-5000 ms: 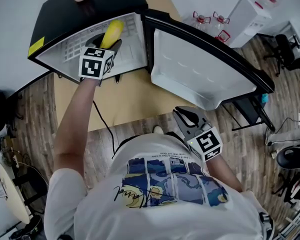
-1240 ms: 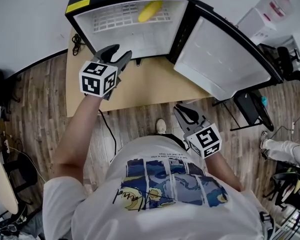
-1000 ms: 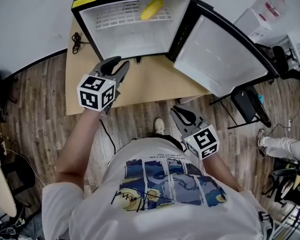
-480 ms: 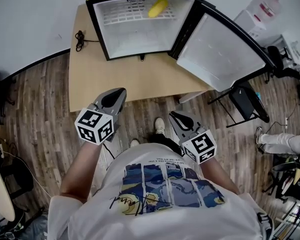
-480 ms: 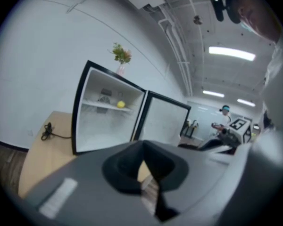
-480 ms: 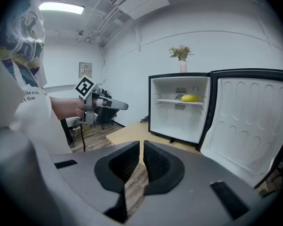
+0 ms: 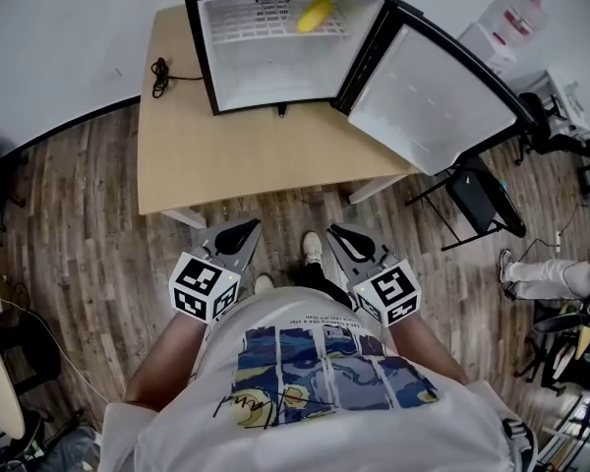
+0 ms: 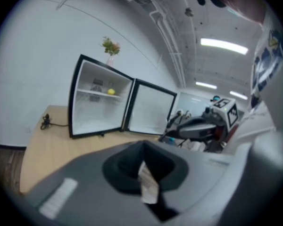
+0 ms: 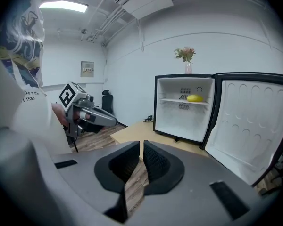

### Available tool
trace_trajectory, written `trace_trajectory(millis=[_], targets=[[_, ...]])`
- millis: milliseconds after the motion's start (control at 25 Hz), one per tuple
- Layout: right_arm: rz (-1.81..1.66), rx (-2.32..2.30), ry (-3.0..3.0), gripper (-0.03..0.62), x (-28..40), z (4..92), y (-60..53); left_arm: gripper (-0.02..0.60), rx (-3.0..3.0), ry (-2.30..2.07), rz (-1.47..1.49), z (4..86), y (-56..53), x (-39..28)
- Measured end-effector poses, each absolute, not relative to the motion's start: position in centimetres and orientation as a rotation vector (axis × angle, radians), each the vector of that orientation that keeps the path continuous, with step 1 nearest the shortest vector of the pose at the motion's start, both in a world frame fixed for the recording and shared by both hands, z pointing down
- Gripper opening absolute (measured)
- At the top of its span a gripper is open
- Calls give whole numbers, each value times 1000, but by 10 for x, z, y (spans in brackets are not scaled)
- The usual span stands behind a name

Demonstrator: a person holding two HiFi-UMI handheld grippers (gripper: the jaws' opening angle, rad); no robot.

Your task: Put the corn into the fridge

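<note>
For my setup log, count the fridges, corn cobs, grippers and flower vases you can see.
Fridge: 1
Corn: 1
Grippers: 2, left gripper and right gripper
Flower vase: 1
Total: 5

The corn (image 7: 315,14) lies on the shelf (image 7: 256,31) inside the fridge (image 7: 275,77), which stands on the table (image 7: 241,160)

The fridge (image 7: 265,67) stands open, its door (image 7: 433,96) swung wide to the right — the way in is free. Corn (image 7: 314,14) takes part of the upper shelf (image 7: 248,28); below it lies room. A cable (image 7: 159,71) lies on the surface (image 7: 246,160), left rear.
</note>
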State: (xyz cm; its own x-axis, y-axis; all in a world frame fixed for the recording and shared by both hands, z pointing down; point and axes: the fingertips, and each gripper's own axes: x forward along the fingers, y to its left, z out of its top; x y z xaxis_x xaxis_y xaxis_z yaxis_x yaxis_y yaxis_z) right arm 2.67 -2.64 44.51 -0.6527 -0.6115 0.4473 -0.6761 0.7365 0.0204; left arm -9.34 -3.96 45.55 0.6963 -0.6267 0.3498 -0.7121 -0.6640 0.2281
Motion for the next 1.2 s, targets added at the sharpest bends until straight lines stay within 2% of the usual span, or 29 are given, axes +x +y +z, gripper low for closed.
trace_trajectory(millis=[480,1200], targets=[[163,1030,-2495,25,25,438,-9,9,2640,-934,330,442,-13,-75],[142,1022,-2493,20,23,439,5,9,2607,-967,355,454,1,-84]])
